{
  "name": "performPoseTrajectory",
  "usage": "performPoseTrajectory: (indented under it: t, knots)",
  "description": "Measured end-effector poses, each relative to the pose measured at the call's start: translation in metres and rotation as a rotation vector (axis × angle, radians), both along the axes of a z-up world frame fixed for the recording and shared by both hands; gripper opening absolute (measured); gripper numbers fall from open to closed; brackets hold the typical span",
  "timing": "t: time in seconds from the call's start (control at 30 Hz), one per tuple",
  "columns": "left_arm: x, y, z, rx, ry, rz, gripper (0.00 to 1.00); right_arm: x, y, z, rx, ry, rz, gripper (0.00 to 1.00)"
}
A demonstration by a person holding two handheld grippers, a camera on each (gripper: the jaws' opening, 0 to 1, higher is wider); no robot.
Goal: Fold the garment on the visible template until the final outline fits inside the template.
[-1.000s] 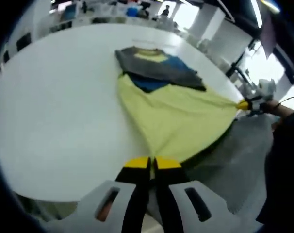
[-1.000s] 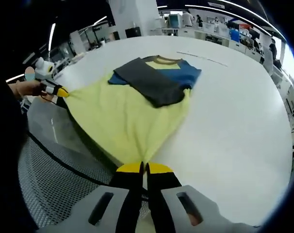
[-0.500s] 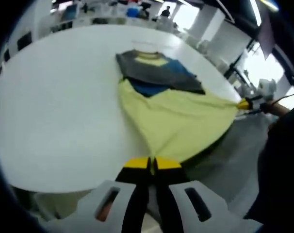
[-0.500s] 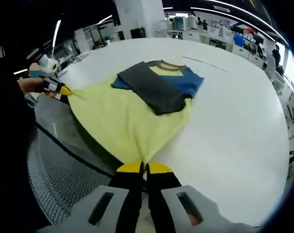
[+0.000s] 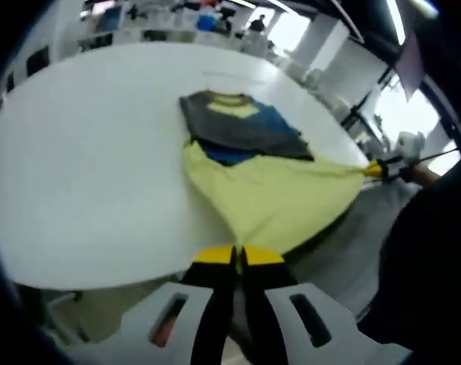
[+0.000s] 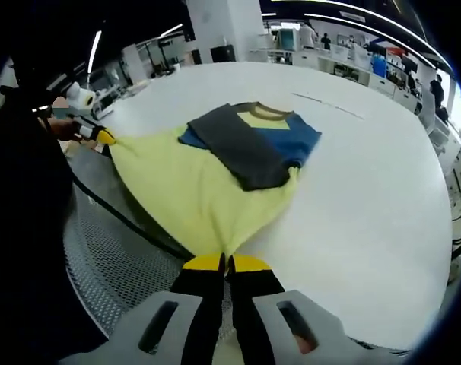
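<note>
Left gripper view: left gripper (image 5: 239, 257), yellow-tipped jaws pressed together on one bottom corner of the shirt (image 5: 272, 194), at the near edge of the white table (image 5: 78, 152). Shirt: yellow body spread toward the camera, stretched taut between the two held corners; upper part blue and yellow with grey sleeves folded across it, collar pointing away, lying flat on the table. Right gripper (image 5: 376, 169) seen at the right side of the picture, its yellow tips clamped on the other bottom corner, off the table edge; a hand (image 5: 422, 175) behind it. Dark clothing of the person filled the lower right.

Right gripper view: right gripper (image 6: 229, 263), jaws closed on its corner of the shirt (image 6: 208, 190), the yellow cloth running up from the tips to the folded grey and blue part near the table's (image 6: 367, 175) middle. Left gripper (image 6: 103, 137) at the left, tips shut on the far corner, held by a hand (image 6: 63, 128). Grey mesh floor (image 6: 131, 266) below the table edge. Thin line (image 6: 327, 105) on the tabletop beyond the collar; whether it marked a template could not be told
</note>
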State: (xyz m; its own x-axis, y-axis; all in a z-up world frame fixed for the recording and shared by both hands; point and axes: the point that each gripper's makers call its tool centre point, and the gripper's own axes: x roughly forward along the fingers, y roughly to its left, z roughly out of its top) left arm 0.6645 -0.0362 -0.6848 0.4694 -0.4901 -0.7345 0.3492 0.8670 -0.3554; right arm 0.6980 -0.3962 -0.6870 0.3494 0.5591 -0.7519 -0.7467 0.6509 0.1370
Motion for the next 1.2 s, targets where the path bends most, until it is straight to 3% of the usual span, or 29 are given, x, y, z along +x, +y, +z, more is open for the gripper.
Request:
performPoseTrajectory:
  t: [0.3,0.43,0.77,0.9,1.2]
  knots:
    - [-0.018,-0.004,0.014,-0.024,0.012,-0.032,0.0,-0.015,-0.003,0.012,0.008,0.019,0.022,0.03]
    - [-0.029,-0.005,0.018,-0.006,0.035,-0.089,0.0,-0.023,-0.001,0.017,0.017,0.035,0.036,0.03]
    - [-0.034,-0.001,0.036,-0.009,0.029,-0.097,0.0,-0.036,0.003,0.032,0.043,0.058,0.056,0.03]
    - [-0.029,-0.002,0.045,-0.011,0.007,-0.096,0.0,-0.032,0.003,0.039,0.057,0.047,0.044,0.03]
    - [0.001,-0.001,0.054,0.009,-0.062,-0.1,0.0,-0.011,0.004,0.041,0.048,0.018,0.048,0.03]
